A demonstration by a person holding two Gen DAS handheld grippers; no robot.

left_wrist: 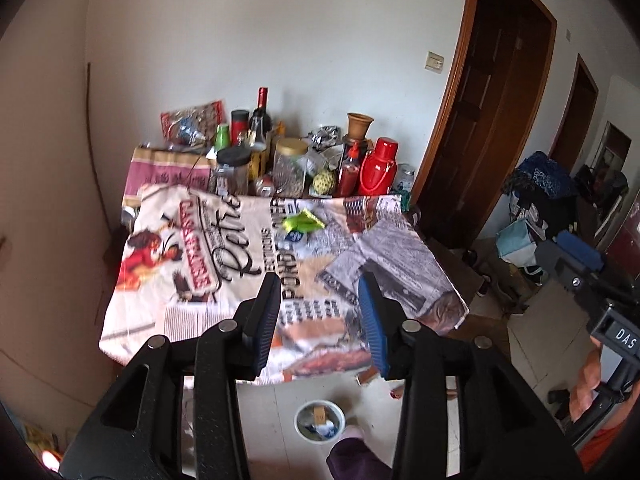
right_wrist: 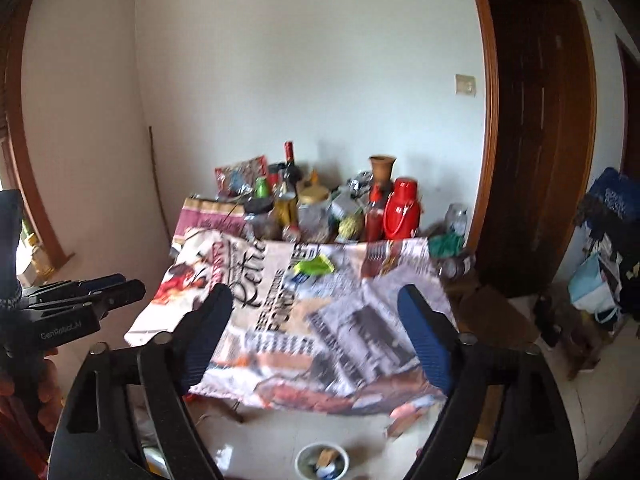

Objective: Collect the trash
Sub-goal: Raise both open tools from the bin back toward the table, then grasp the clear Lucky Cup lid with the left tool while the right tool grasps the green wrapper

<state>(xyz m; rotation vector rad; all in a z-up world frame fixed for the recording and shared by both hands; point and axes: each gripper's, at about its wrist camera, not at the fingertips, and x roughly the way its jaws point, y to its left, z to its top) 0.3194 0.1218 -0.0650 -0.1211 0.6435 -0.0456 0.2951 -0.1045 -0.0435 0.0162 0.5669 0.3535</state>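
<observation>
Right gripper (right_wrist: 316, 332) fingers wide, empty, left gripper (left_wrist: 322, 316) "GenRobot.AI", parted, empty, "DAS"

Near tablecloth (left_wrist: 248, 248) bare, jars (left_wrist: 290, 168) crowding back edge, wrappers (left_wrist: 302, 224) mid-table

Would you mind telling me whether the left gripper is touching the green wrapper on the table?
Apart. In the left wrist view, the left gripper is open and empty, and a wide stretch of printed tablecloth separates its fingertips from the green wrapper.
</observation>
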